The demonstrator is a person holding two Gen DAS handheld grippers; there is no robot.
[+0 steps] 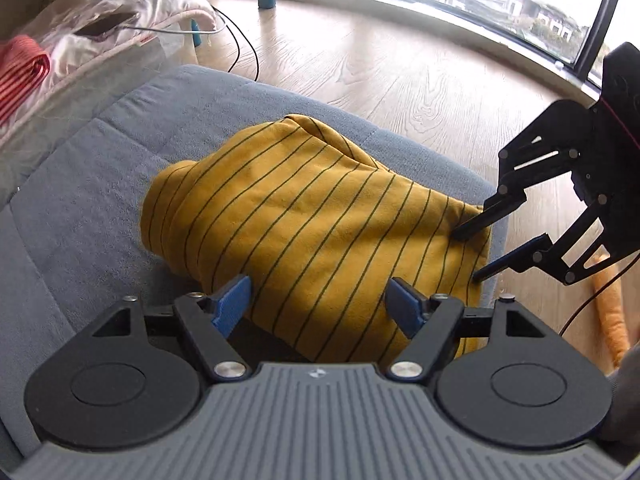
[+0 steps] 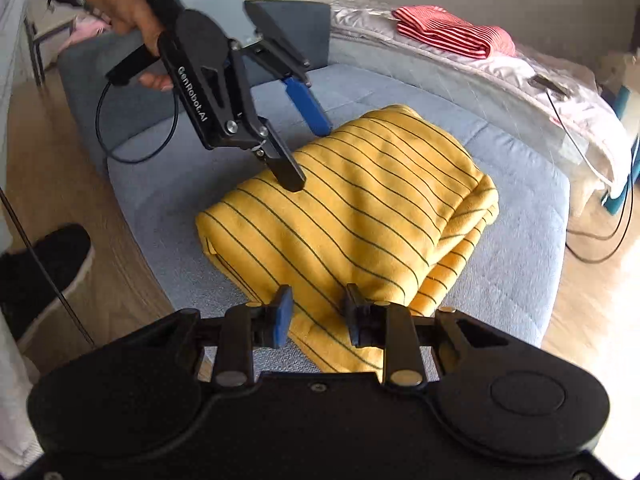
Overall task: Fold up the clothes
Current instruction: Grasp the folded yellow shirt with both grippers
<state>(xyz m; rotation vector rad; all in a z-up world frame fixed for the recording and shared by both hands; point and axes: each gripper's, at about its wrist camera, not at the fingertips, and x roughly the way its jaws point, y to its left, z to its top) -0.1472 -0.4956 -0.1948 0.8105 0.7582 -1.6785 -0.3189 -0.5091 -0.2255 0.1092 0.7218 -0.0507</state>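
Now | yellow striped shirt (image 1: 304,216) folded | between open left tongs (image 1: 320,304), right tongs (image 2: 316,312)

The near edge of the yellow striped garment (image 1: 304,224) is hidden behind the left gripper (image 1: 318,304) body. On the blue cushion (image 2: 520,264), its underside layers are concealed. The red striped cloth (image 1: 20,72) is cut off by the frame edge. A flat dark object (image 2: 550,85) is possibly a phone.

each wrist view looks forward and down along its own fingers, close over the yellow striped garment (image 1: 304,216) on the blue cushion (image 2: 516,280). they face each other across it.
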